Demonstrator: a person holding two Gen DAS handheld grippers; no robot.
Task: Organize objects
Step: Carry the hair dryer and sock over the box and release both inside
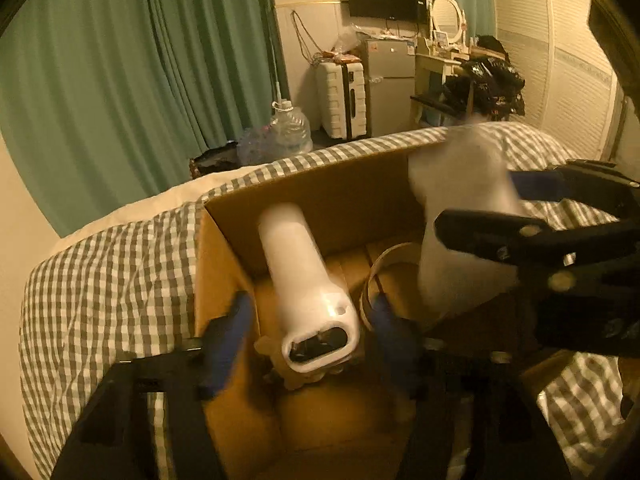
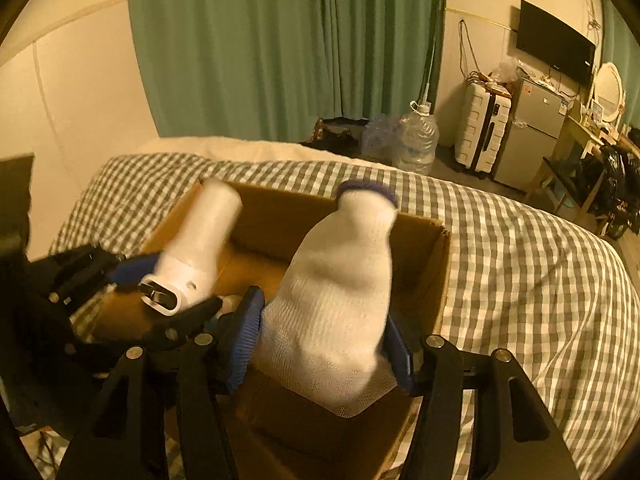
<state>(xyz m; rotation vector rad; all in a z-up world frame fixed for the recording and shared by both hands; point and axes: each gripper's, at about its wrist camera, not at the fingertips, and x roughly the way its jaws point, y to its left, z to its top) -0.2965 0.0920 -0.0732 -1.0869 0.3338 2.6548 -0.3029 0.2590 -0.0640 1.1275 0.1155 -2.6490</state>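
An open cardboard box (image 1: pixel 320 196) (image 2: pixel 424 264) sits on a checked bed. My left gripper (image 1: pixel 308 320) is open, its blue pads on either side of a white tube-shaped device (image 1: pixel 300 272) (image 2: pixel 192 252) that is blurred over the box; I cannot tell if the pads touch it. My right gripper (image 2: pixel 324 340) is shut on a white knit glove with a blue cuff (image 2: pixel 340 292) (image 1: pixel 460 208), held above the box's right side. A roll of tape (image 1: pixel 384 268) lies inside the box.
The grey-and-white checked bedcover (image 1: pixel 112 272) (image 2: pixel 520 264) surrounds the box. Beyond the bed stand green curtains (image 2: pixel 280 40), a water jug (image 1: pixel 290 128), a white suitcase (image 1: pixel 342 98), a small fridge (image 1: pixel 390 80) and a dressing table.
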